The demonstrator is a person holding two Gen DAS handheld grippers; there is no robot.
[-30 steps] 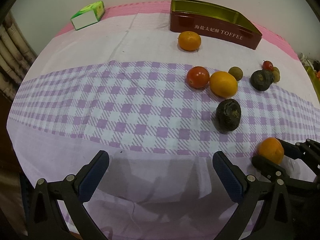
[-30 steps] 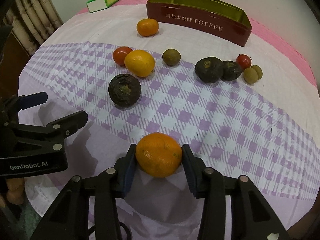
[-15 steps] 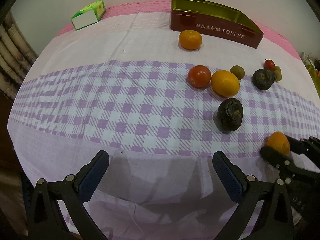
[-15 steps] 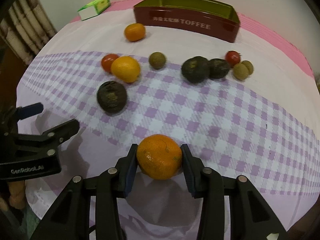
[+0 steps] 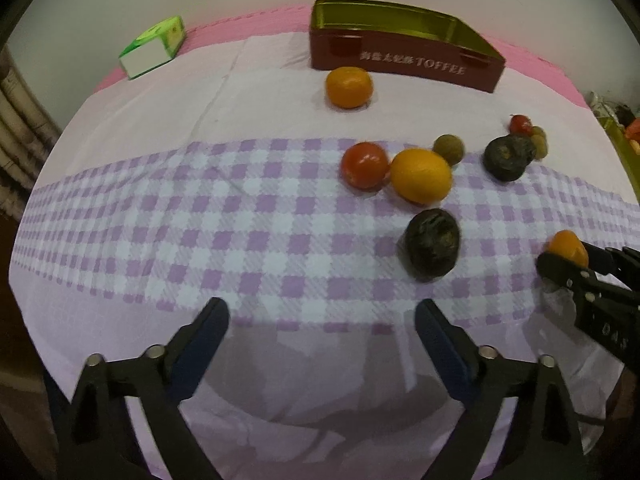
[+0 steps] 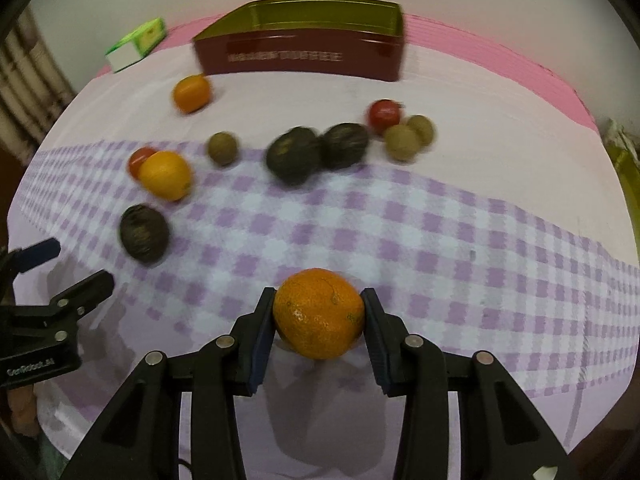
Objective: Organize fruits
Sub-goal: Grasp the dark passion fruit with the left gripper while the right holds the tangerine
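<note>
Over purple-checked tablecloth (image 6: 440,240), right gripper (image 6: 319,316) clamped across the middle of a firm, light, roundish orange (image 6: 319,314), liable to roll if pinched off-centre; left gripper (image 5: 320,344) closing on nothing.

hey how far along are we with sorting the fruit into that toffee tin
Barely started: the toffee tin looks empty. In hand: the right claw grips one orange. The left claw holds nothing, its jaws closing. Left on the cloth: two more oranges, two tomatoes, three dark fruits and three small brownish ones.
</note>
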